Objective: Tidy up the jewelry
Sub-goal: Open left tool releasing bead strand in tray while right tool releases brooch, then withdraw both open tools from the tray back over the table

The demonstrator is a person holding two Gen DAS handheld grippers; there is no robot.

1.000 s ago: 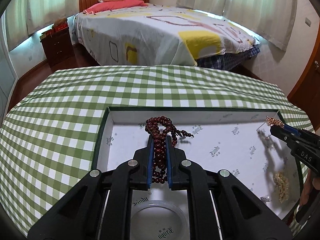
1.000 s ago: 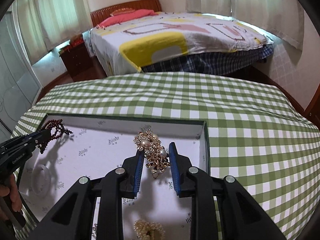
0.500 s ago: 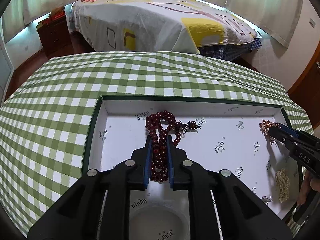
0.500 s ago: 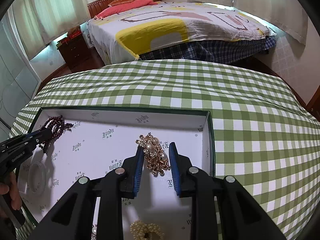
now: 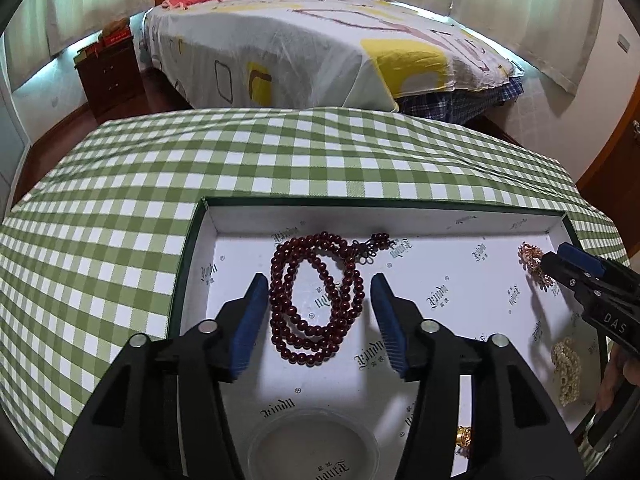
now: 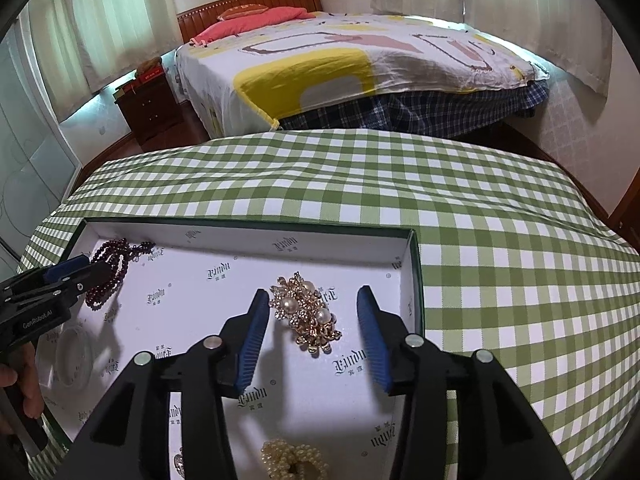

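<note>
A dark red bead necklace [image 5: 316,296] lies coiled on the white floor of a green-edged box [image 5: 400,210]. My left gripper [image 5: 318,316] is open, its blue pads on either side of the beads. A gold brooch with pearls [image 6: 306,314] lies at the box's far right end [image 6: 414,280]. My right gripper [image 6: 314,334] is open around it. The beads also show in the right wrist view [image 6: 110,270], and the brooch in the left wrist view [image 5: 532,258].
A clear round dish [image 5: 312,446] lies in the box near me, also in the right wrist view [image 6: 74,354]. A pearl cluster [image 6: 292,460] and a small gold piece [image 5: 464,438] lie there too. The green checked tablecloth [image 6: 500,260] surrounds the box; a bed stands behind.
Both grippers lowered into the box and opened. The bead necklace and the brooch were let go and now lie on the box floor.
</note>
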